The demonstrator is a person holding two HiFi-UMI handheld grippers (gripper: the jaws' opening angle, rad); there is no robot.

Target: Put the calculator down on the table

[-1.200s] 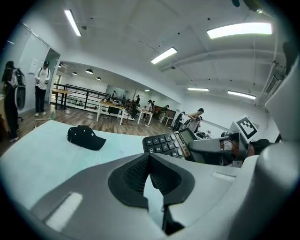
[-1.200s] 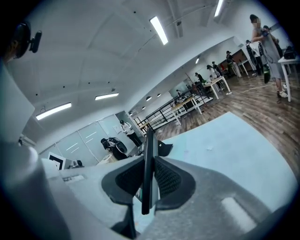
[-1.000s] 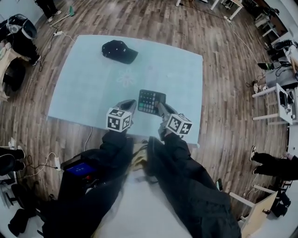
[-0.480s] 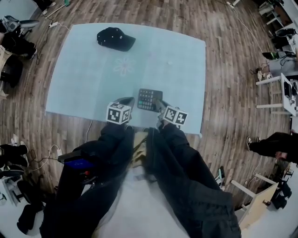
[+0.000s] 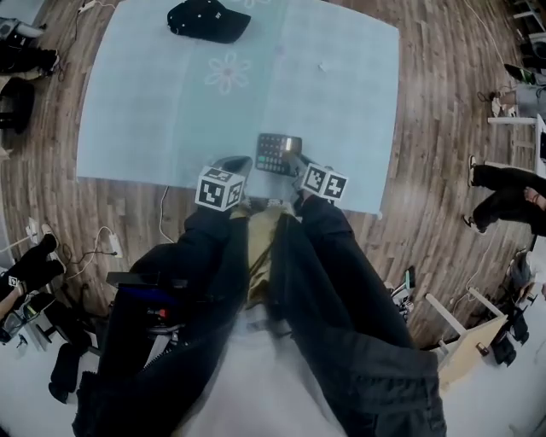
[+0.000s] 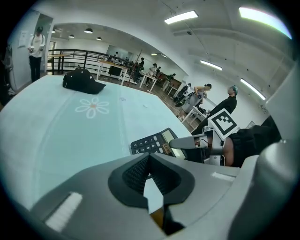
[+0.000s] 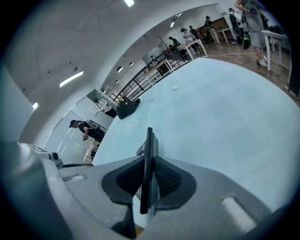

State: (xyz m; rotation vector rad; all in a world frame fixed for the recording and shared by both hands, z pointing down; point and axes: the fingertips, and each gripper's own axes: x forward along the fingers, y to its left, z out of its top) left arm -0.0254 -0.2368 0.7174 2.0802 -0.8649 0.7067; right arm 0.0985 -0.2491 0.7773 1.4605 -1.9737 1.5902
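The dark calculator [image 5: 278, 154] hangs low over the light blue tablecloth [image 5: 341, 102], near the table's front edge, and whether it touches the cloth I cannot tell. My right gripper [image 5: 295, 162] is shut on its near right edge. In the right gripper view the calculator [image 7: 149, 159] stands edge-on between the pads. My left gripper [image 5: 235, 164] hovers just left of it, shut with nothing between its fingertips. In the left gripper view the calculator [image 6: 157, 142] lies keys up, with the right gripper [image 6: 180, 143] clamped on it.
A black cap [image 5: 207, 19] lies at the table's far left, beyond a flower print [image 5: 228, 72] on the cloth. Wooden floor surrounds the table, with cables [image 5: 102, 243] at the left. People and desks [image 5: 512, 183] stand to the right.
Both grippers have sunk toward the table's front edge, the right one still holding the calculator. The head view has tilted, so the table and cap sit higher in the picture.
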